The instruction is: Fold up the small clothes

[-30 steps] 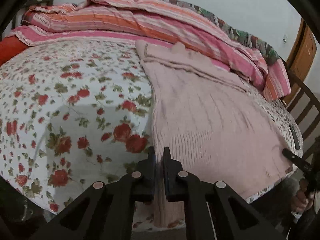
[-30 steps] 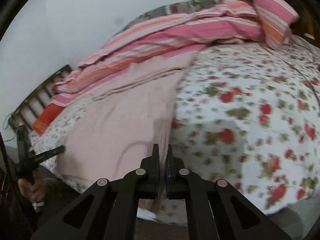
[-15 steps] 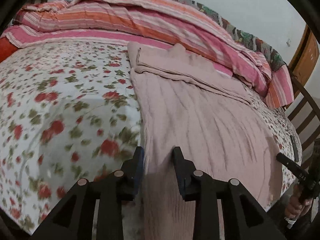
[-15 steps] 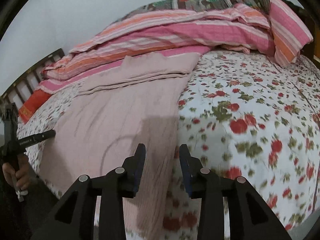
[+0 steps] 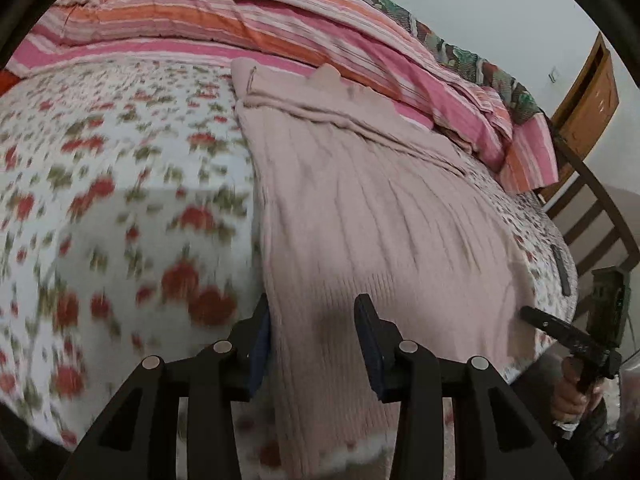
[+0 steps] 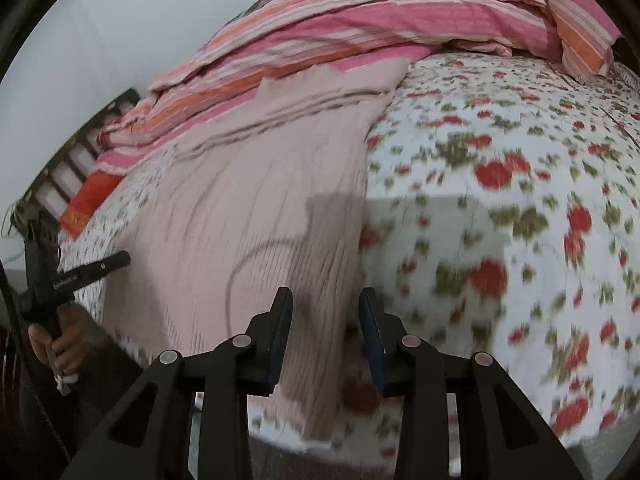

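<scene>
Pink knit sweater (image 5: 360,216) lies flat on the floral bed (image 5: 120,200), hem at 6 o'clock. It looks soft, light and stretchy; best pinched at the hem corners. Left gripper (image 5: 312,344) is opening, hem edge between unpressed jaws. Right gripper (image 6: 324,340) is parted, nothing held.

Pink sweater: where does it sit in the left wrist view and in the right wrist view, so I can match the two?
Left wrist view: the pink sweater runs down the centre-right, its near edge between the open fingers of the left gripper.
Right wrist view: it fills the centre-left, its near edge by the right gripper.
Shared landmark: the striped quilt behind its folded far end.
</scene>
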The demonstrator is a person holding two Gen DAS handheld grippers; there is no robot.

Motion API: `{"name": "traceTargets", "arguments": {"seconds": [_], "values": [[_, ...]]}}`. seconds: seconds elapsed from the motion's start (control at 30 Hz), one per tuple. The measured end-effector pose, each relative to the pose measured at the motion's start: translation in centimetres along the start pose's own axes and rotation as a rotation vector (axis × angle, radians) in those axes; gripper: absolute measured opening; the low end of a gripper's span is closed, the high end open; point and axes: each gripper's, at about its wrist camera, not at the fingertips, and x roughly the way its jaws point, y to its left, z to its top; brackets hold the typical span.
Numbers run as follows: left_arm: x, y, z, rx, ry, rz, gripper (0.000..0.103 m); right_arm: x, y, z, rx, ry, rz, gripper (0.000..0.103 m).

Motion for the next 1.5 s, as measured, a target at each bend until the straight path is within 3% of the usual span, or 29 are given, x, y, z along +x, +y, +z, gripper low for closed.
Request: {"name": "traceTargets", "arguments": {"seconds": [0.2, 0.3, 0.4, 0.43, 0.77, 0.93, 1.17, 1.3, 1.5], "values": [[-1.1, -0.2, -2.8, 0.011, 0.014, 0.003, 0.035, -0.1, 0.3, -2.4, -0.012, 0.031, -0.039, 0.036], [-0.9, -0.3, -3.6, 0.014, 0.015, 0.020, 0.027, -0.1, 0.7, -3.0, -0.014, 0.023, -0.056, 0.035], [-0.7, -0.2, -4.1, 0.009, 0.008, 0.040, 0.013, 0.0, 0.8, -3.3, -0.043, -0.006, -0.093, 0.012], [-0.8, -0.2, -4.1, 0.006, -0.002, 0.036, 0.012, -0.1, 0.7, -3.4, -0.047, -0.015, -0.100, 0.011], [-1.1, -1.8, -5.2, 0.102, -0.087, 0.091, 0.010, -1.1, 1.5, -4.5, -0.115, -0.145, -0.163, 0.011], [-1.2, -1.3, -5.1, 0.081, -0.083, 0.089, 0.010, -0.8, 0.9, -4.3, -0.088, -0.089, -0.150, 0.011], [-1.2, -0.7, -5.1, 0.040, -0.057, 0.032, 0.010, -0.8, 0.4, -4.3, -0.061, -0.082, -0.125, 0.011], [-1.1, -0.1, -5.0, 0.003, -0.044, -0.003, 0.010, -0.7, 0.1, -4.2, -0.043, -0.070, -0.112, 0.019], [-0.7, 0.6, -4.9, -0.037, -0.018, -0.015, 0.010, -0.6, 0.0, -4.2, -0.044, -0.066, -0.100, 0.023]]}}
